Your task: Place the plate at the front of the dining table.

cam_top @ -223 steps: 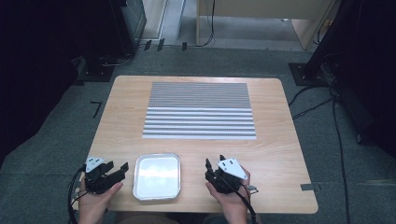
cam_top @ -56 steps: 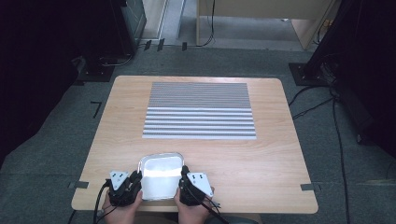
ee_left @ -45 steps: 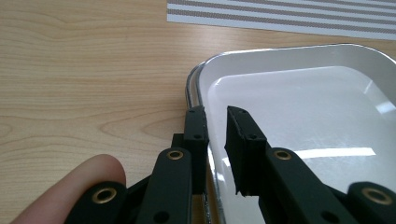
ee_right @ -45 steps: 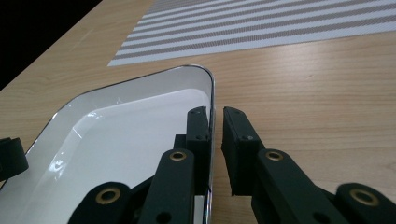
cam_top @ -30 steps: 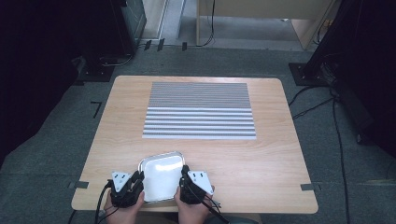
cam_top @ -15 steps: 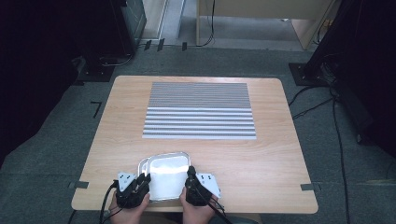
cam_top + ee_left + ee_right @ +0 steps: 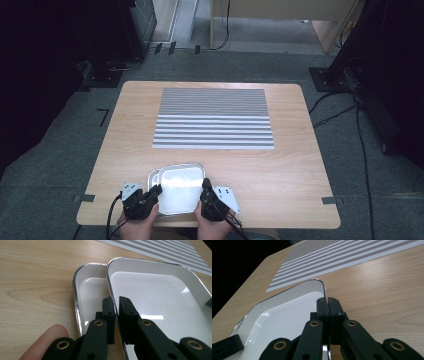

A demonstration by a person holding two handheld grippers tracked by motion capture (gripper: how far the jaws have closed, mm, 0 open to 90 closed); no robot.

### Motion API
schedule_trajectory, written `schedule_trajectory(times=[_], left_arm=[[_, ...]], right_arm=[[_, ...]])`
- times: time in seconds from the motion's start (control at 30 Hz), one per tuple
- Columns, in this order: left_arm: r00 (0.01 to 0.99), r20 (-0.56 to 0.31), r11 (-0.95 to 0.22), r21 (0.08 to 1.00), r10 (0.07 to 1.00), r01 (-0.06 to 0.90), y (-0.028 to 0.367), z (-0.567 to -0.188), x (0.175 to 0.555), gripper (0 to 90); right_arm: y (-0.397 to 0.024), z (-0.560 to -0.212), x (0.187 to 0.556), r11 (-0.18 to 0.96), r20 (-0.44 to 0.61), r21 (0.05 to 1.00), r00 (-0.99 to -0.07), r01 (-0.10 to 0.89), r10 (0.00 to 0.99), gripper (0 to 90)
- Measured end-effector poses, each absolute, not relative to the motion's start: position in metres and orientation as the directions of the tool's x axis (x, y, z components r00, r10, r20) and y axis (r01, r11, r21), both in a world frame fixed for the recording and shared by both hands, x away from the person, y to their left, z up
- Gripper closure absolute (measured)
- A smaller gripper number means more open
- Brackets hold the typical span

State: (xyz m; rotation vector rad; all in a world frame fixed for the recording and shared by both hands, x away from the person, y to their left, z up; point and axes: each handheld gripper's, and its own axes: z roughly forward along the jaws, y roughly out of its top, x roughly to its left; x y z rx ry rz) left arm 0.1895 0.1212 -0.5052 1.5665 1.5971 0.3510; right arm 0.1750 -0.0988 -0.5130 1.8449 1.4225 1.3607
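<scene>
Jaws of both grippers (image 7: 156, 190) (image 7: 205, 184) pinch the upper tray's (image 7: 181, 192) rims; lift level, leaving the lower tray (image 7: 86, 290) on the counter (image 7: 280, 170).

Light wooden surface (image 7: 300, 165) on grey carpet.
A striped mat (image 7: 214, 118) lies at its far middle; a lower tray (image 7: 153, 176) rests near the front edge.

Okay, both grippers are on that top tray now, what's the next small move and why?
Probably lift the top tray straight up a little. The left gripper and right gripper pinch its opposite rims, and it sits offset over the lower tray, so a level lift should separate them.
</scene>
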Motion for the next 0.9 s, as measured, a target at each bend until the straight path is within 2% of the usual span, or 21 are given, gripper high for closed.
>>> schedule_trajectory(times=[0.3,0.9], left_arm=[[0.112,-0.394,0.226,0.711,0.912,0.666,0.118,-0.502,0.192,87.7],[0.143,-0.378,0.207,0.742,0.915,0.638,0.104,-0.471,0.210,88.9]], right_arm=[[-0.101,-0.510,0.177,-0.345,0.408,0.817,-0.042,0.462,0.912,90.0],[-0.121,-0.490,0.193,-0.343,0.424,0.826,-0.092,0.447,0.901,90.0]])
